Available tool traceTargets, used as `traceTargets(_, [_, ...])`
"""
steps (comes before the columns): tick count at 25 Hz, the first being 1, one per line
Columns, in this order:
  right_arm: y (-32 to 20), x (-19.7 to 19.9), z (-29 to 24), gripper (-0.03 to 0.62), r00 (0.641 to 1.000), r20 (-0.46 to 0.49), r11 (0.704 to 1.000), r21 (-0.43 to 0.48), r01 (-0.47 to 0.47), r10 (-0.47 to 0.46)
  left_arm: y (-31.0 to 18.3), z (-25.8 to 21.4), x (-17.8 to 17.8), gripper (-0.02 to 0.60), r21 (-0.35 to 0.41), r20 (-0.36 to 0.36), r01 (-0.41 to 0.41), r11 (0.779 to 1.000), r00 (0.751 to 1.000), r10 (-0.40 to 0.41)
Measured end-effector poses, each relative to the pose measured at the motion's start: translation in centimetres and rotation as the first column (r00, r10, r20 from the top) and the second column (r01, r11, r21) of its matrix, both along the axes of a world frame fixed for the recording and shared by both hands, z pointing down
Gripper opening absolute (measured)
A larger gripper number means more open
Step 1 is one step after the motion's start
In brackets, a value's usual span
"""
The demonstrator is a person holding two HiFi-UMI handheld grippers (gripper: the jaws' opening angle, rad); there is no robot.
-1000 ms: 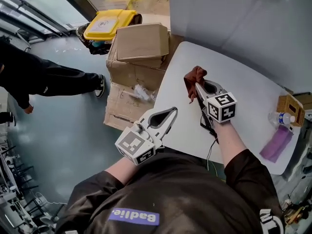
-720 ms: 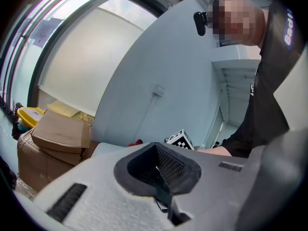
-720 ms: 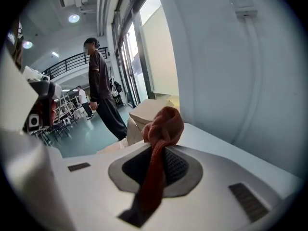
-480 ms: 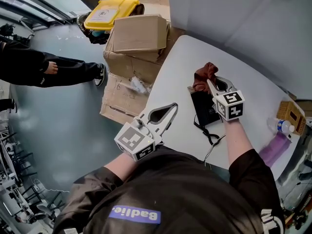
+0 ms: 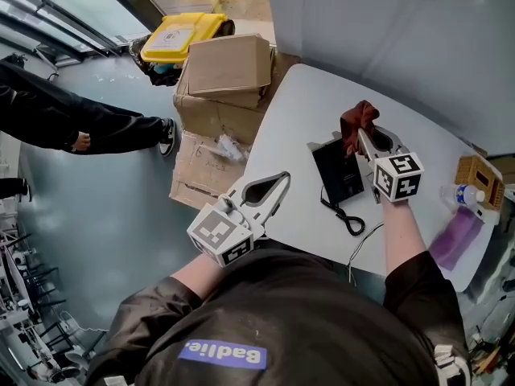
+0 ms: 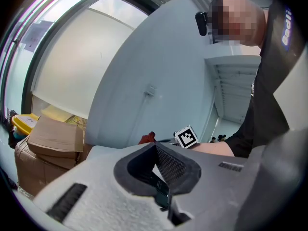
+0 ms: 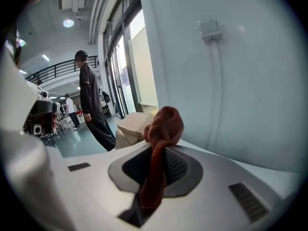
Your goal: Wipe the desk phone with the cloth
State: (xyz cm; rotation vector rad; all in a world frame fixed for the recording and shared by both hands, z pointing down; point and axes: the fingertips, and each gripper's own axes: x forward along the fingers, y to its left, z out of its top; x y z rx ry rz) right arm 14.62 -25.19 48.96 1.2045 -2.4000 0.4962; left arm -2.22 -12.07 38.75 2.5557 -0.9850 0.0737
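Observation:
A black desk phone (image 5: 338, 172) lies on the white table (image 5: 302, 111), its coiled cord (image 5: 349, 219) trailing toward me. My right gripper (image 5: 360, 136) is shut on a reddish-brown cloth (image 5: 357, 122) and sits over the phone's far right corner. In the right gripper view the cloth (image 7: 162, 126) is bunched above the closed jaws of the right gripper (image 7: 156, 154). My left gripper (image 5: 283, 179) is shut with nothing in it, held off the table's near left edge. From the left gripper (image 6: 155, 146) the cloth (image 6: 147, 138) shows just beyond the jaw tips.
Cardboard boxes (image 5: 229, 71) and a yellow bin (image 5: 177, 37) stand on the floor left of the table. A water bottle (image 5: 460, 195), a purple item (image 5: 455, 238) and a small brown box (image 5: 479, 179) lie at the table's right end. A person (image 5: 80, 123) stands at far left.
My right gripper has carried the cloth to the right across the phone, so the phone's body now shows. The left gripper has held its place.

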Motion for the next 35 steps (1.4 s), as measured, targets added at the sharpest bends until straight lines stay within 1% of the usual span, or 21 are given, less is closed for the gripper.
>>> traceTargets(2, [1.8, -1.1, -2.2, 0.049, 1.000, 0.023, 1.000, 0.028, -0.004, 0.004, 1.0, -0.9, -0.5, 0.014, 0.020, -0.010, -0.018, 1.000, 1.000, 0.019])
traceTargets(5, [5.9, -3.7, -5.0, 0.049, 0.998, 0.065, 0.999, 0.047, -0.010, 0.007, 3.2, -2.2, -2.2, 0.014, 0.038, -0.040, -0.036, 0.999, 0.999, 0.037])
traceTargets(7, [8.9, -5.5, -6.4, 0.049, 0.996, 0.087, 0.998, 0.058, -0.032, 0.027, 4.9, -2.7, -3.4, 0.014, 0.058, -0.060, -0.067, 0.996, 0.996, 0.071])
traceTargets(10, [14.4, -8.7, -7.3, 0.049, 0.991, 0.117, 0.996, 0.052, -0.072, 0.066, 8.3, -2.8, -5.7, 0.014, 0.071, -0.061, -0.125, 0.990, 0.990, 0.130])
traceTargets(15, [24.0, -12.9, -7.7, 0.049, 0.981, 0.116, 0.986, 0.032, -0.163, 0.158, 14.3, -3.5, -8.7, 0.014, 0.100, -0.083, -0.239, 0.966, 0.965, 0.248])
traceTargets(18, [28.5, -16.0, -8.2, 0.049, 0.979, 0.126, 0.986, 0.019, -0.165, 0.162, 17.4, -4.1, -10.2, 0.014, 0.100, -0.093, -0.275, 0.956, 0.954, 0.284])
traceTargets(21, [31.9, -18.6, -9.9, 0.049, 0.980, 0.145, 0.989, 0.038, -0.146, 0.139, 20.1, -4.7, -11.0, 0.014, 0.104, -0.094, -0.306, 0.946, 0.944, 0.316])
traceTargets(23, [33.6, -19.6, -11.2, 0.049, 0.979, 0.162, 0.989, 0.065, -0.133, 0.121, 21.3, -5.1, -11.0, 0.014, 0.110, -0.096, -0.312, 0.944, 0.942, 0.322])
traceTargets(26, [35.0, -20.4, -12.7, 0.049, 0.978, 0.189, 0.989, 0.097, -0.109, 0.089, 22.3, -5.9, -10.6, 0.014, 0.113, -0.101, -0.301, 0.947, 0.945, 0.312])
traceTargets(30, [35.6, -20.0, -13.3, 0.049, 0.975, 0.212, 0.991, 0.108, -0.084, 0.060, 22.4, -6.4, -10.0, 0.014, 0.100, -0.116, -0.264, 0.959, 0.954, 0.275])
traceTargets(35, [36.7, -19.1, -14.2, 0.048, 0.975, 0.222, 0.990, 0.134, -0.034, 0.003, 23.1, -6.2, -8.0, 0.014, 0.095, -0.109, -0.242, 0.966, 0.962, 0.252])
